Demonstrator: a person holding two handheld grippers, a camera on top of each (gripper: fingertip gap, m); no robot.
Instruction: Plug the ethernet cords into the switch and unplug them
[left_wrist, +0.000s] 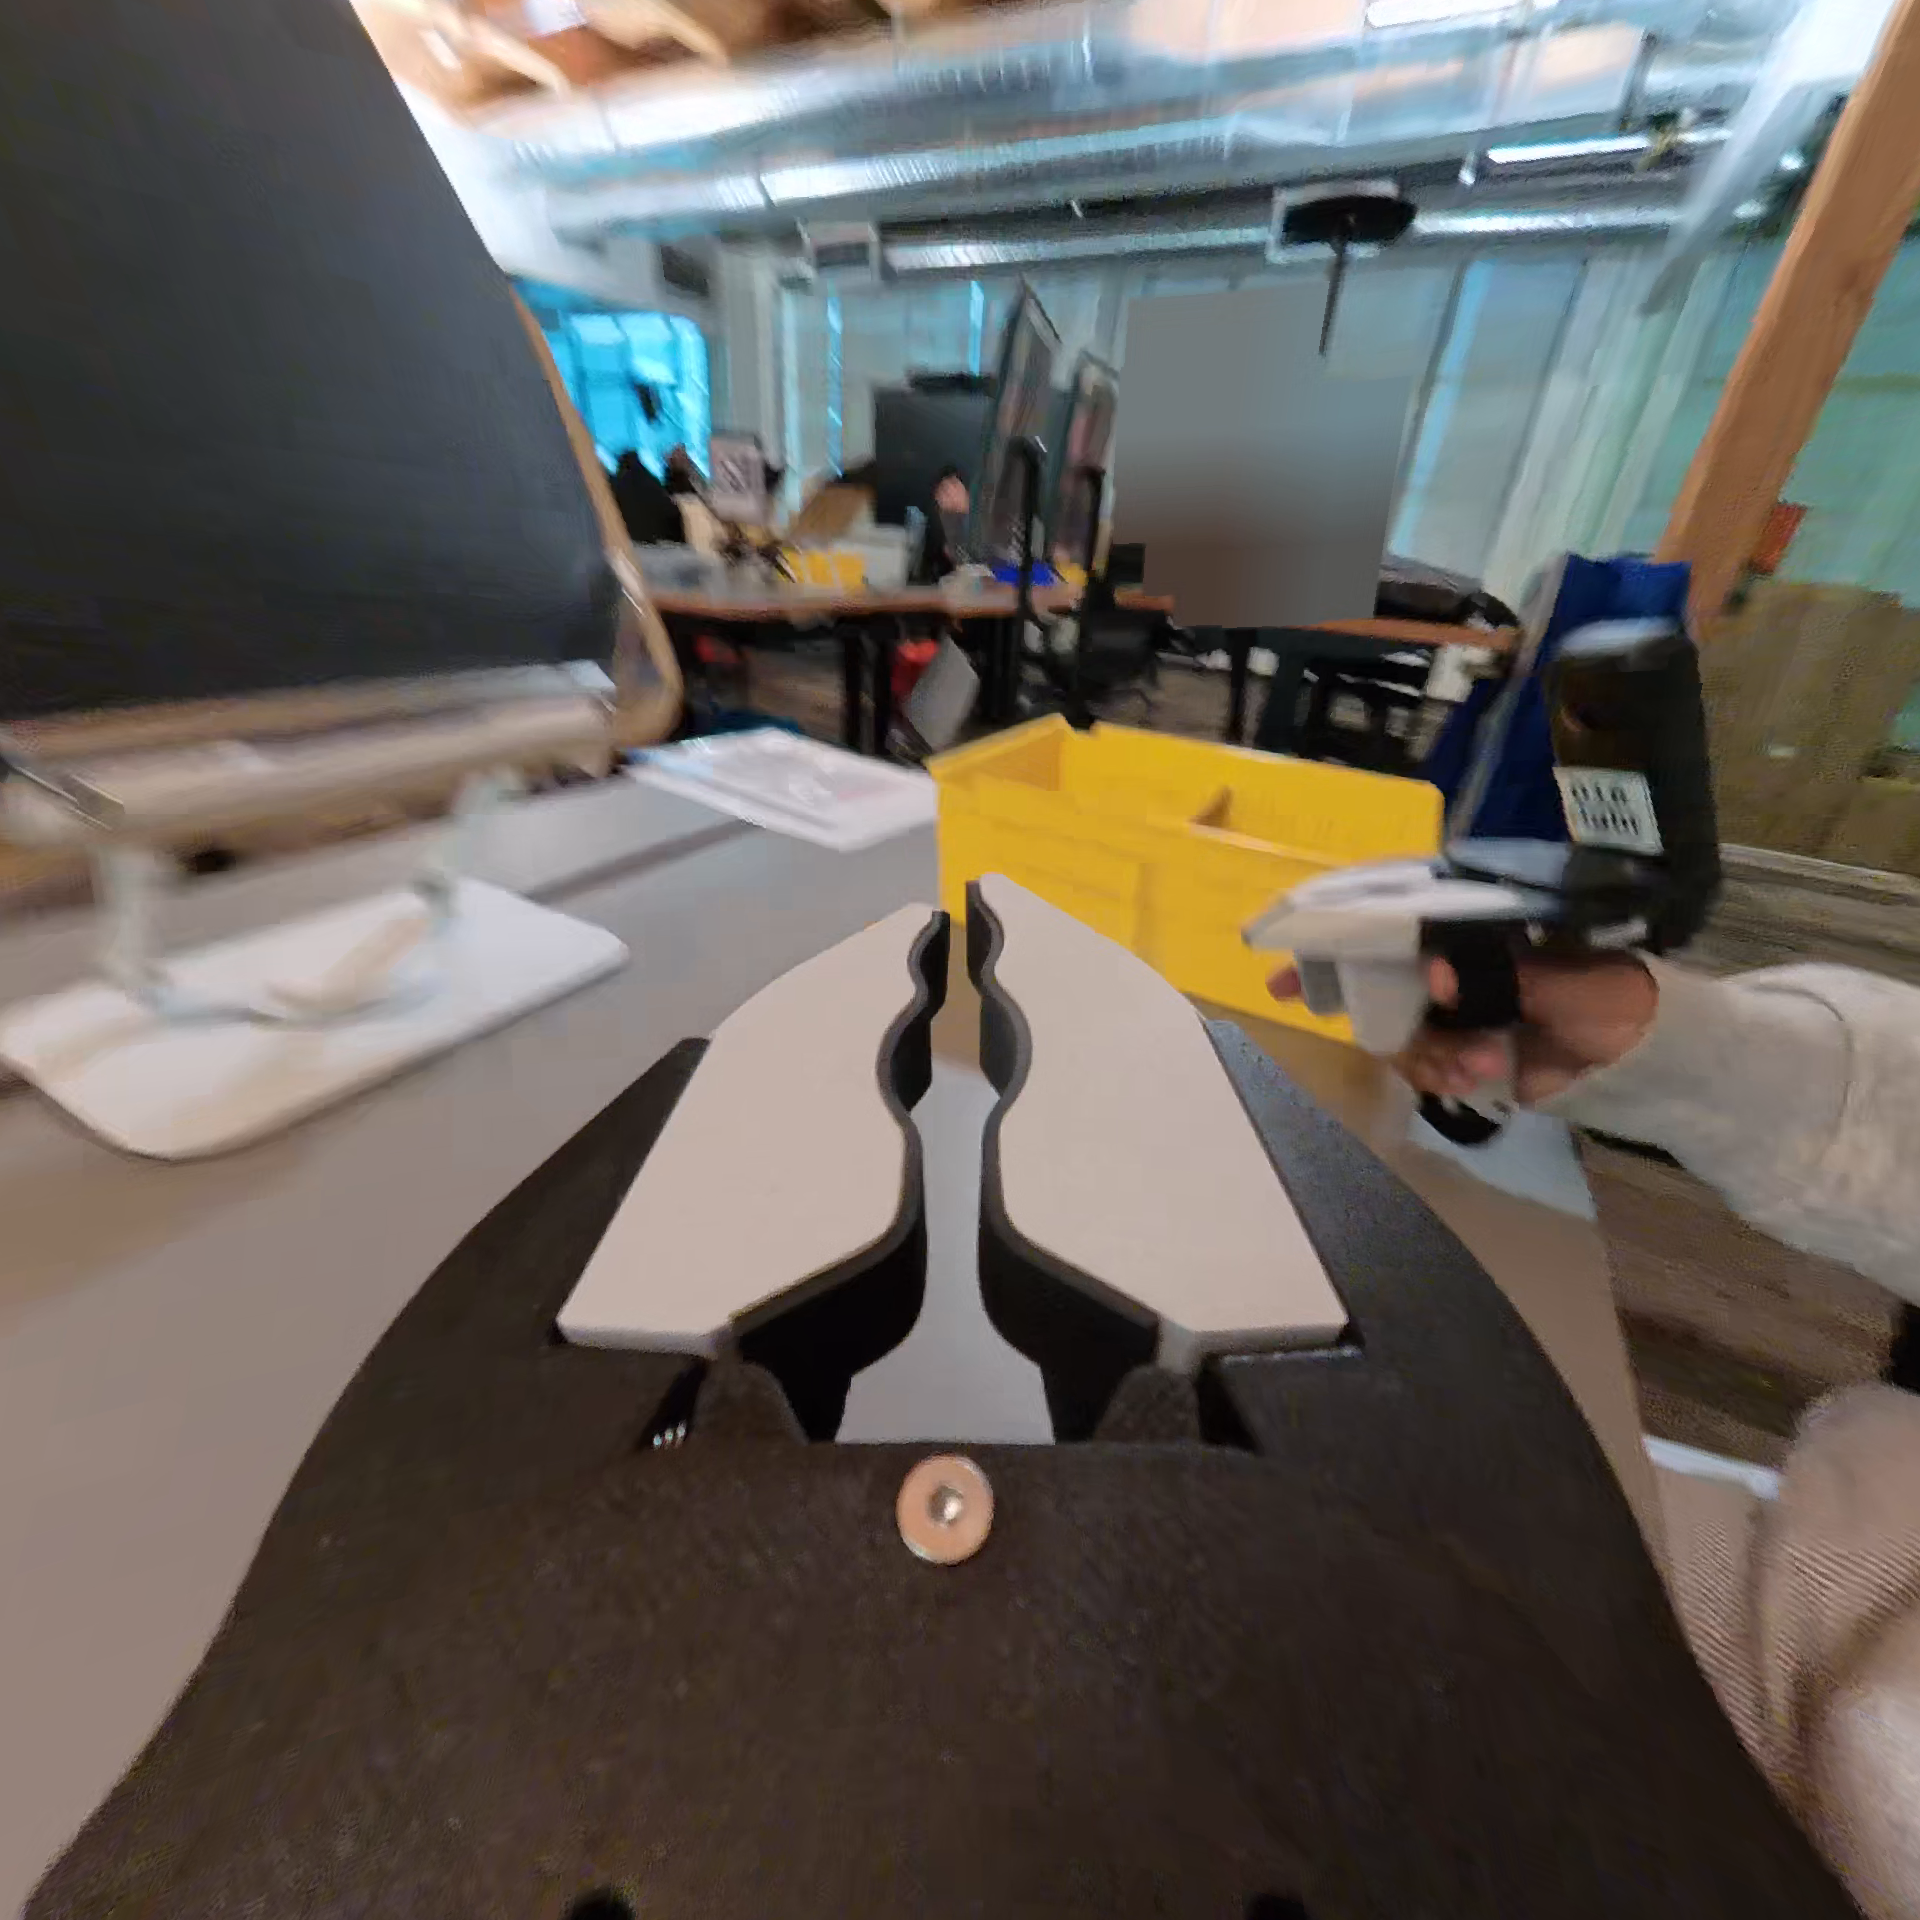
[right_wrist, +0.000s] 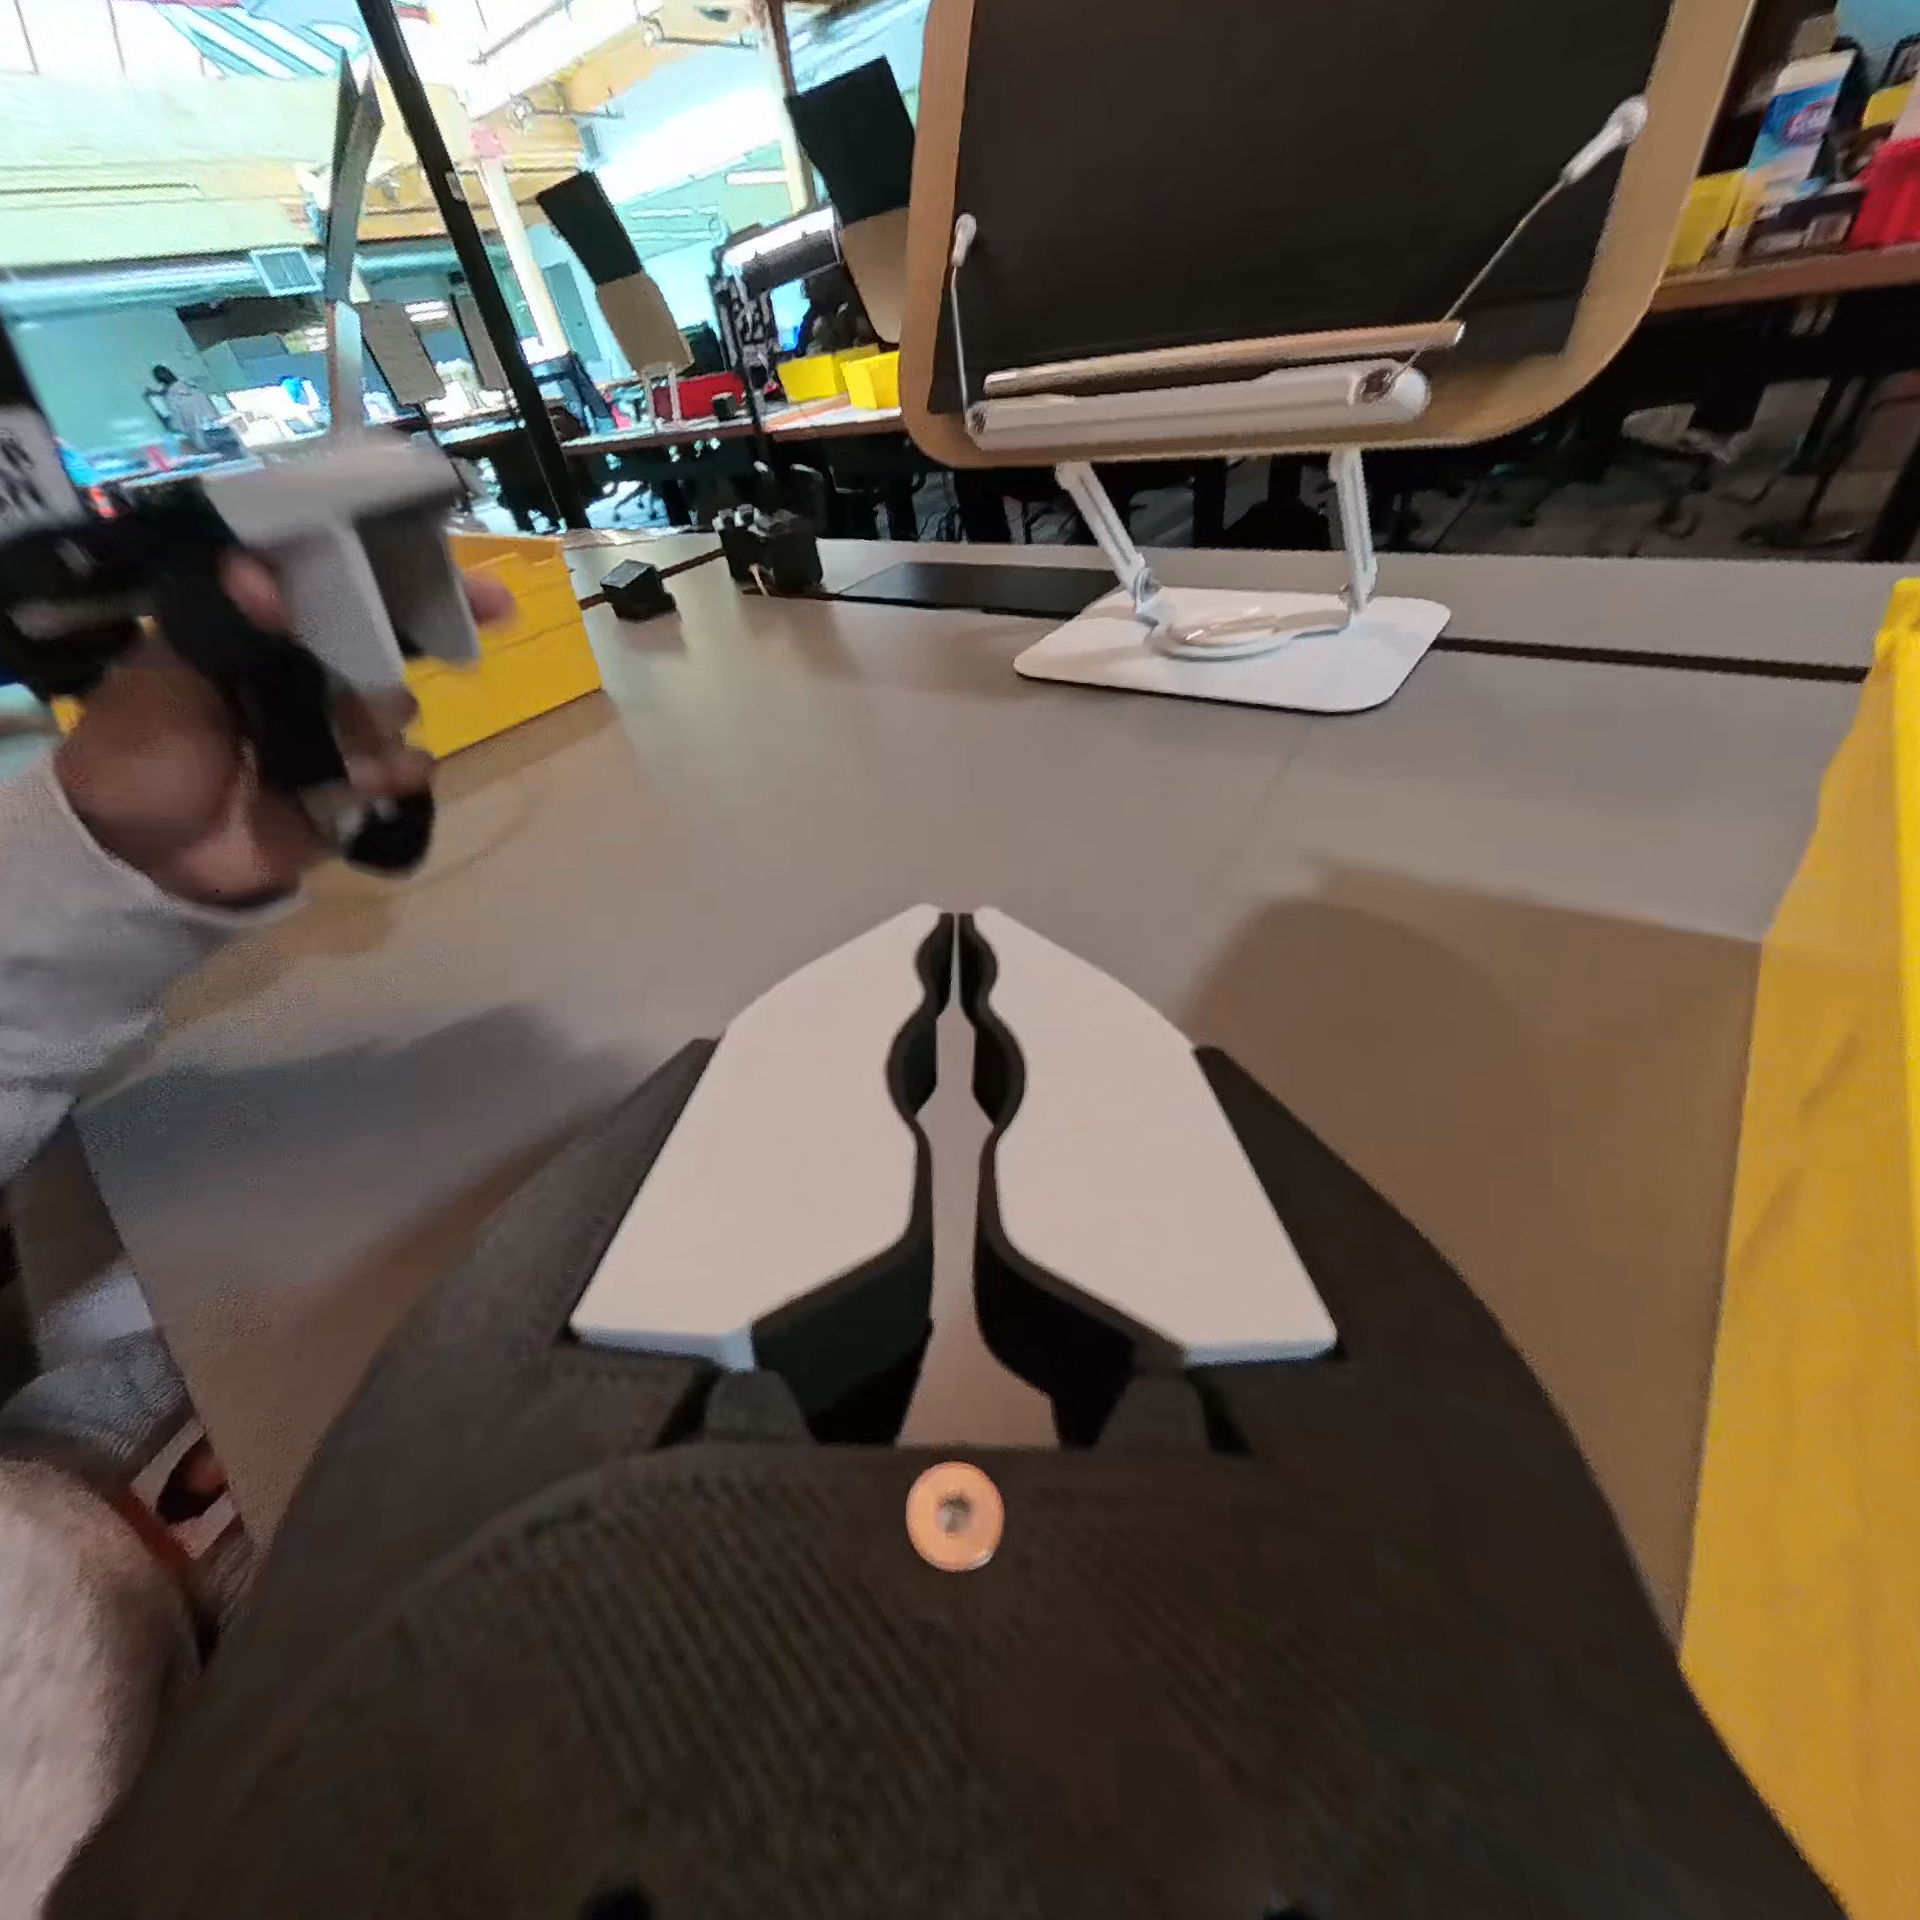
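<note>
No ethernet cord and no switch shows in either view. My left gripper (left_wrist: 956, 904) hangs over the grey table (left_wrist: 312, 1299); its fingertips are nearly together with only a thin slit and nothing between them. My right gripper (right_wrist: 955, 916) is shut, pads together, with nothing in it, low over the table (right_wrist: 935, 748). The right gripper also shows in the left wrist view (left_wrist: 1340, 914), held in a hand at the right. The left gripper also shows in the right wrist view (right_wrist: 343, 520), blurred, at the left.
A yellow bin (left_wrist: 1174, 862) stands just beyond the left fingertips; it also shows at the left in the right wrist view (right_wrist: 509, 665). Another yellow bin wall (right_wrist: 1829, 1247) is close on the right. A white stand (right_wrist: 1236, 649) holds a dark board. Small black items (right_wrist: 774, 545) lie at the table's far side.
</note>
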